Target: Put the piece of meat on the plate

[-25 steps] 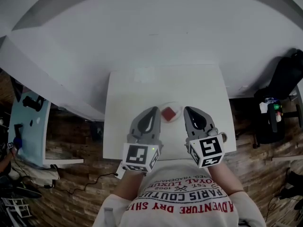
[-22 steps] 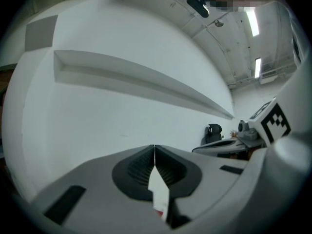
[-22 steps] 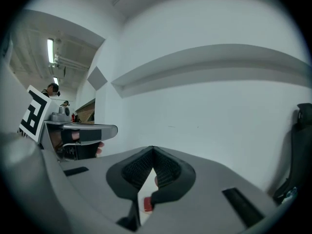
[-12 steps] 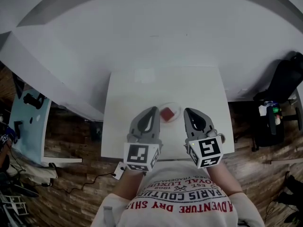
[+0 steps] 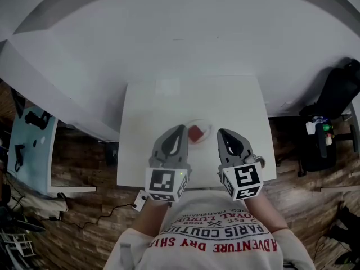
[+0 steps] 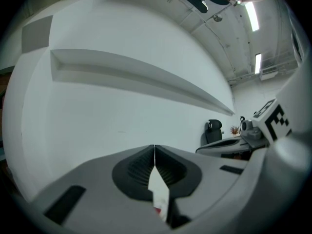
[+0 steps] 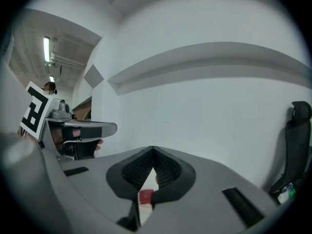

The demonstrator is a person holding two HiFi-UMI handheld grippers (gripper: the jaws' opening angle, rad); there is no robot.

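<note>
A red piece of meat (image 5: pixel 196 133) lies on a small clear plate (image 5: pixel 206 126) near the front middle of the white table (image 5: pixel 146 122). My left gripper (image 5: pixel 179 130) hangs just left of the plate, jaws tip to tip with nothing between them. My right gripper (image 5: pixel 221 133) sits just right of the plate, also shut and empty. In the right gripper view the meat (image 7: pixel 146 197) shows as a red patch low behind the closed jaws, and the left gripper (image 7: pixel 83 129) is at the left. The left gripper view gives a sliver of red meat (image 6: pixel 157 209) under the jaws.
A white wall (image 5: pixel 185 44) rises behind the table. A black office chair (image 5: pixel 337 97) and a bag stand at the right on the wooden floor. A pale blue side table (image 5: pixel 31 151) with dark items is at the left. A cable lies on the floor by the table's front left corner.
</note>
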